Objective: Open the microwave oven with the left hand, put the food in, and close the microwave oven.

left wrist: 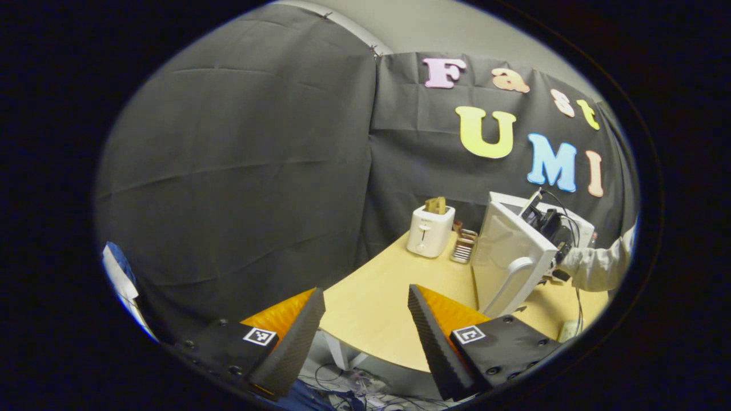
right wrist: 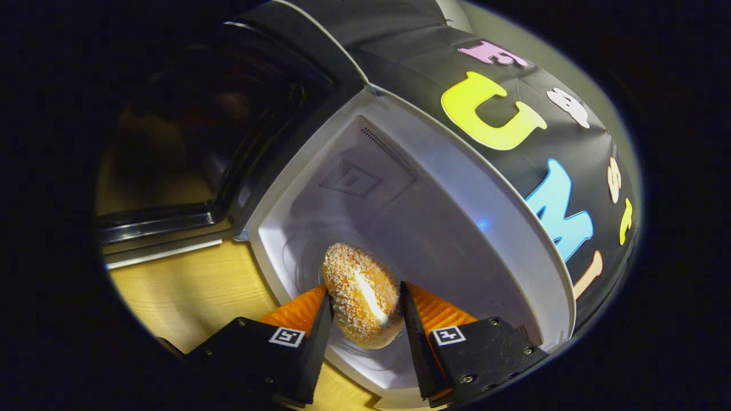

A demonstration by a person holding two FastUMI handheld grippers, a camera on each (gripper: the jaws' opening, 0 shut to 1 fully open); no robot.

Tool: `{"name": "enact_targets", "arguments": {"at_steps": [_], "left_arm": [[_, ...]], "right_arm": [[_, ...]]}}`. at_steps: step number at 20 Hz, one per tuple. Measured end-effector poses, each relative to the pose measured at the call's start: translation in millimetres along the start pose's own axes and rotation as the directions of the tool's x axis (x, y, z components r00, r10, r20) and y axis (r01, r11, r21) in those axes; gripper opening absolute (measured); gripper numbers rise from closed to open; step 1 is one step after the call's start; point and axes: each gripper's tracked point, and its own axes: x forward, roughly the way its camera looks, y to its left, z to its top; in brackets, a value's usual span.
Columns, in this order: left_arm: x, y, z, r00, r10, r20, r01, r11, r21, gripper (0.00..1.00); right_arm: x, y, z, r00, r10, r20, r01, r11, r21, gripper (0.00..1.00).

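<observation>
Left tool point(left wrist: 365, 331) — two ridged wedge fingers on black screw-studded plates, each wearing a square marker tag; same build on the right tool point(right wrist: 362, 325) — pale grey sleeve point(left wrist: 599, 265) beyond.

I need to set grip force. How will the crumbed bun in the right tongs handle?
The crumbed bun looks soft and probably light, so a hard squeeze may dent it. Its coating may shed crumbs. Being rounded, it might roll once set down in the microwave.

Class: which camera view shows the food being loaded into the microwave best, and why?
The right gripper view: the crumb-coated bun sits close up between the right gripper fingers at the open microwave cavity. The left gripper view gives the microwave from afar, door open, without a clear look at the bun.
</observation>
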Motion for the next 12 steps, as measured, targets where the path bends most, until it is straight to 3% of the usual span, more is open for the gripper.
{"name": "enact_targets", "arguments": {"at_steps": [3,5,6,7,8,12], "left_arm": [[11,-4,-1,1.000,0.001,-0.005,-0.001,1.000,-0.003,0.96],[17,-9,2,1.000,-0.009,-0.006,0.009,1.000,0.016,0.96],[20,-15,3,1.000,-0.020,-0.004,0.021,1.000,0.021,0.96],[23,-21,6,0.999,-0.036,-0.002,0.036,0.999,0.021,0.96],[27,-29,6,0.998,-0.058,0.001,0.058,0.998,0.021,0.96],[49,-66,14,0.989,-0.147,0.020,0.146,0.989,0.010,0.95]], "right_arm": [[16,8,-13,0.999,0.013,-0.040,-0.013,1.000,0.001,0.69],[16,0,-9,0.999,-0.023,-0.023,0.023,1.000,-0.008,0.73],[11,-4,-5,0.999,-0.038,-0.012,0.037,0.999,-0.017,0.83],[7,-6,-1,0.999,-0.044,-0.002,0.044,0.999,-0.024,0.86],[-1,-9,2,0.999,-0.043,0.017,0.043,0.998,-0.034,0.99],[-43,-28,25,0.994,-0.054,0.095,0.057,0.998,-0.026,0.97]]}}
